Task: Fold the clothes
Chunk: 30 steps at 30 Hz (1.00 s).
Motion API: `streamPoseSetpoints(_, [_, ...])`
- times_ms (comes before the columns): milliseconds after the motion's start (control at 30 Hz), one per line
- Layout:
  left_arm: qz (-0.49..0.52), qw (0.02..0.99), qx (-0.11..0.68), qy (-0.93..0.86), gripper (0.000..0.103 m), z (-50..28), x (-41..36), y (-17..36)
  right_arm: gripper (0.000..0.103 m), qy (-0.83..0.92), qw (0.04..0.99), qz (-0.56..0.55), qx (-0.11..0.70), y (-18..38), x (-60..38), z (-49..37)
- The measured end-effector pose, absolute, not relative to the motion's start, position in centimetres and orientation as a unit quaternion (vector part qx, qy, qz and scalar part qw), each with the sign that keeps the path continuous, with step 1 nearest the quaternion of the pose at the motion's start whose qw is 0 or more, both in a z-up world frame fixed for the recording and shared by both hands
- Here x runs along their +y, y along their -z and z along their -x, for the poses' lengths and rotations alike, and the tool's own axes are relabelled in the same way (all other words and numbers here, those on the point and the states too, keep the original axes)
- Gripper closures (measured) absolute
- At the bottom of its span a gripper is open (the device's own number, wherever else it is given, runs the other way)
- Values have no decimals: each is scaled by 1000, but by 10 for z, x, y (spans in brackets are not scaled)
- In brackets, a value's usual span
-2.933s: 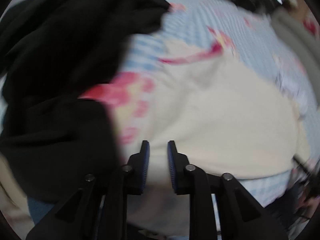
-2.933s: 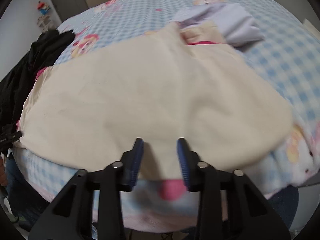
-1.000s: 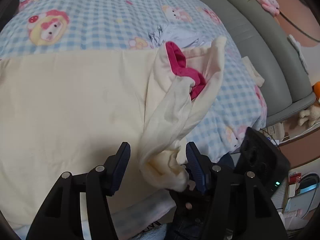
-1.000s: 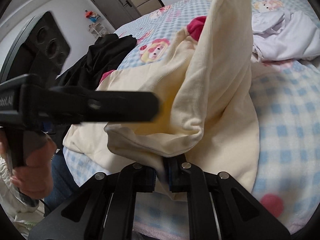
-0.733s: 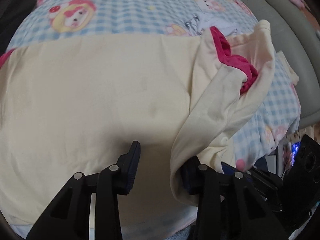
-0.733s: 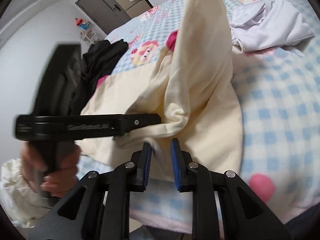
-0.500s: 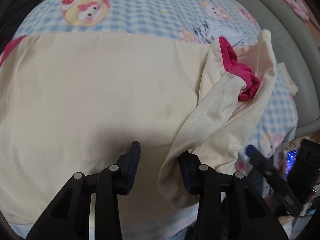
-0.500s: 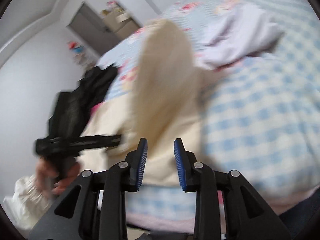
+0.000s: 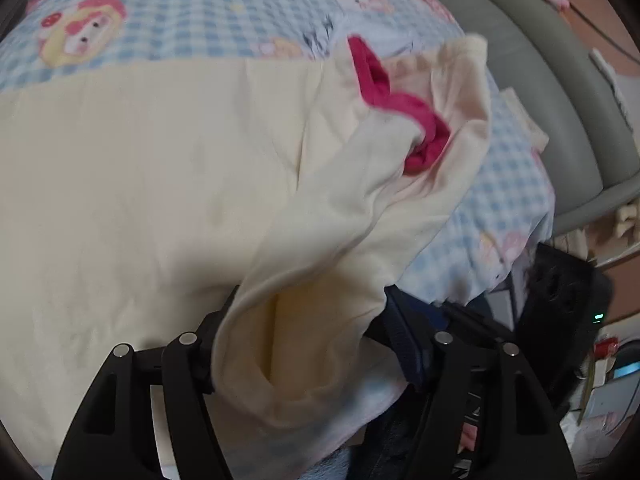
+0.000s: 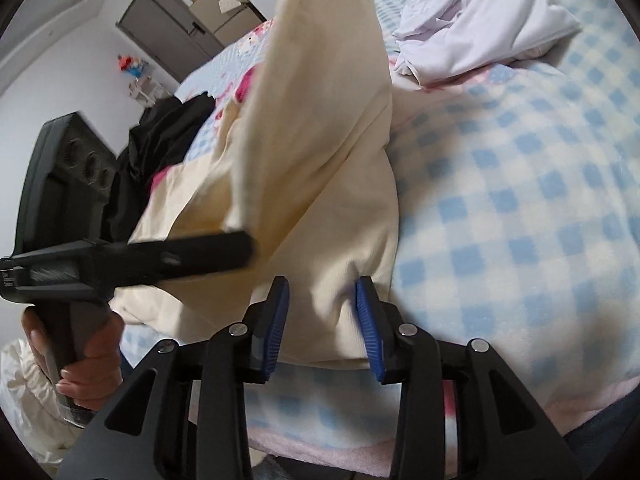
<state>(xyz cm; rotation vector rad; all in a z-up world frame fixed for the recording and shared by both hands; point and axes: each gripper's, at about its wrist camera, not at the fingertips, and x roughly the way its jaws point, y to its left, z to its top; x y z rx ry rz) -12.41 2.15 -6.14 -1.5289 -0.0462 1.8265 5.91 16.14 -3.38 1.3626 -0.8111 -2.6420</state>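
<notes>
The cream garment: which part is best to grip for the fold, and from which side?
Probably the raised folded corner of the cream garment, approached from the near bed edge. It stands off the checked bedsheet between the left claw fingers, while the rest lies flat.

left hand-held gripper [image 9: 304, 344] spread, right hand-held gripper [image 10: 322, 322] spread
</notes>
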Motion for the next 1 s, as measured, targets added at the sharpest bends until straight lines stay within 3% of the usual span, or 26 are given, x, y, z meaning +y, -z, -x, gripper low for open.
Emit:
streamPoseSetpoints(33, [589,365,0,-721,76,121,22,60,67,858,28,-446,-253,31,158,-59])
streamPoseSetpoints(133, [569,363,-2,-738,92,121,17,43,66,861,27,-446,-243,22,157,-56])
streamPoseSetpoints(333, [533,329,-137,-767,93,137,-60,5,66,875,42,-403,-265,-14,161,-56])
streamPoseSetpoints(500, [562,278,-188,-756,93,129,-118,38,62,877,59,-415,-235,-11,138,-44])
streamPoseSetpoints(633, [607,245,-184,-733,81,124,-139,75,61,847,50,-481,-220,26,123,-35])
streamPoseSetpoints(700, [602,252,-187,-734,63,123,-147,75,60,840,51,-497,-213,36,118,-35])
streamPoseSetpoints(733, [591,262,-186,-740,46,121,-149,69,60,841,49,-494,-215,34,119,-37])
streamPoseSetpoints(767, [578,271,-181,-748,40,120,-152,63,60,842,48,-491,-217,33,120,-38])
streamPoseSetpoints(933, [568,279,-102,-768,37,127,-136,52,58,844,47,-489,-216,27,120,-38])
streamPoseSetpoints(1000, [580,256,-49,-772,40,126,-118,64,56,844,46,-491,-212,28,118,-34])
